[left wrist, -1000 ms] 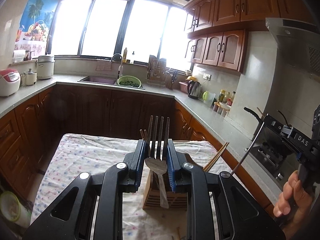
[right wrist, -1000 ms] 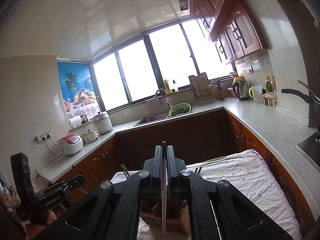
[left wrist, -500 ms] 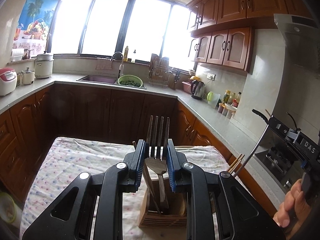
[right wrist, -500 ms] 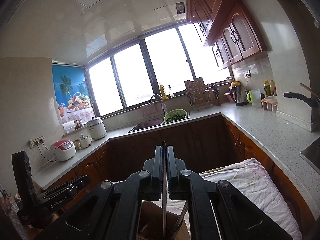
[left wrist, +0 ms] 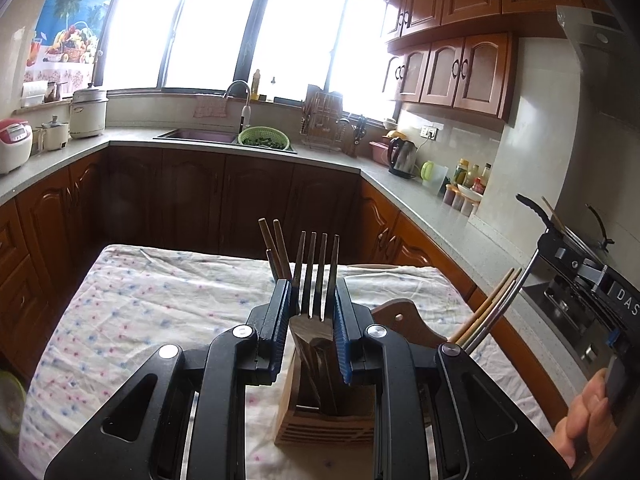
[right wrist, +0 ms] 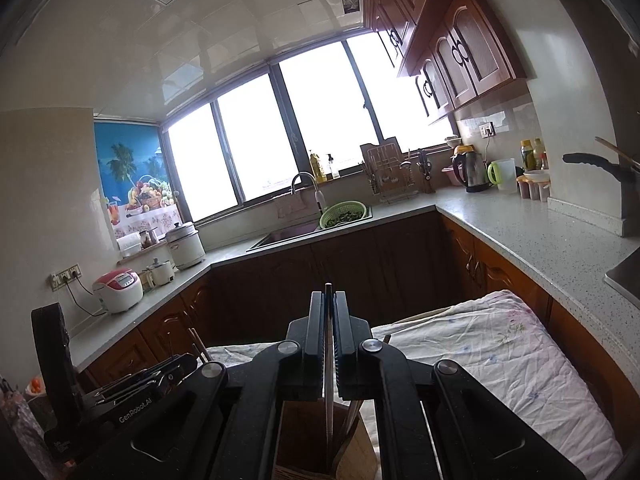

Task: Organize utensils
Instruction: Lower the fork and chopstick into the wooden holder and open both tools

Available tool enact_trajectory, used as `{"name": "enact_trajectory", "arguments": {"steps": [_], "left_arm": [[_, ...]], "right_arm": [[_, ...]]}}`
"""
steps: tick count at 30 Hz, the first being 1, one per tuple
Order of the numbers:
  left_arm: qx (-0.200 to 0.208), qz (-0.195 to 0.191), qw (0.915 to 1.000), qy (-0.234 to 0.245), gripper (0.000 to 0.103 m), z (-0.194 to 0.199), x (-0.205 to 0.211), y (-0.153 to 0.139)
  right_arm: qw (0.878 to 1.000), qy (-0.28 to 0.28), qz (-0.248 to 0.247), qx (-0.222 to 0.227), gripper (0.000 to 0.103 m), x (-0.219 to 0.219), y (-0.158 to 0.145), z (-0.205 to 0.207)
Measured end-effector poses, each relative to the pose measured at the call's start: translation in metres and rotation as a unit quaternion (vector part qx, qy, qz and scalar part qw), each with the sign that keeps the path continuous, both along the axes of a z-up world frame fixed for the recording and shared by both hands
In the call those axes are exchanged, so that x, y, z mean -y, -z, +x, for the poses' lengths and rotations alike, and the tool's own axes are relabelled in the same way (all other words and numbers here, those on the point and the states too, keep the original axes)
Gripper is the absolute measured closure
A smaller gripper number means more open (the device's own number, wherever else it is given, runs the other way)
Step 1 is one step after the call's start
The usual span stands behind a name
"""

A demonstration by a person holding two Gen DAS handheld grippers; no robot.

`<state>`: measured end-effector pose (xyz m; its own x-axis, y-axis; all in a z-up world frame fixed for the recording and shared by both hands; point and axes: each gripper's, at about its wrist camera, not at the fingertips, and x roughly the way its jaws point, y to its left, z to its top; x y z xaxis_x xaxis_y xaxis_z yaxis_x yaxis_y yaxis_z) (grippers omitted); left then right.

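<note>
The fork (left wrist: 316, 280) is polished metal, its 4 tines catching window glare. It sits between blue ribbed pads (left wrist: 343, 344) on the left gripper (left wrist: 313, 332), whose arms are matt black plastic with shiny steel pivot pins. The utensil holder (left wrist: 326, 420) below is pale, grooved wood. The tablecloth (left wrist: 160, 312) is wrinkled printed cloth (soft, matt). The right gripper (right wrist: 329, 344) pinches a thin, dull metal utensil (right wrist: 329, 392).

A white tablecloth sprinkled with pink and blue dots (left wrist: 168, 304) covers the table; near it stands a pale wooden utensil block (left wrist: 324, 424), and far off sits a green plastic colander (left wrist: 264, 138).
</note>
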<state>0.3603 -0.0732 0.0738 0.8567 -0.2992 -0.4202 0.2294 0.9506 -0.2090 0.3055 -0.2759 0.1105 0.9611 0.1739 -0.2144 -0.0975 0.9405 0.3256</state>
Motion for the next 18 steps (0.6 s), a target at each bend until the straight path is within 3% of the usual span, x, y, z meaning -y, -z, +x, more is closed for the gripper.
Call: {"name": "enact_trajectory", "arguments": {"steps": [18], "left_arm": [[-0.036, 0.018, 0.9992, 0.007, 0.084, 0.004, 0.009, 0.039]], "right_arm": [[0.999, 0.010, 0.015, -0.036, 0.099, 0.002, 0.035, 0.003]]}}
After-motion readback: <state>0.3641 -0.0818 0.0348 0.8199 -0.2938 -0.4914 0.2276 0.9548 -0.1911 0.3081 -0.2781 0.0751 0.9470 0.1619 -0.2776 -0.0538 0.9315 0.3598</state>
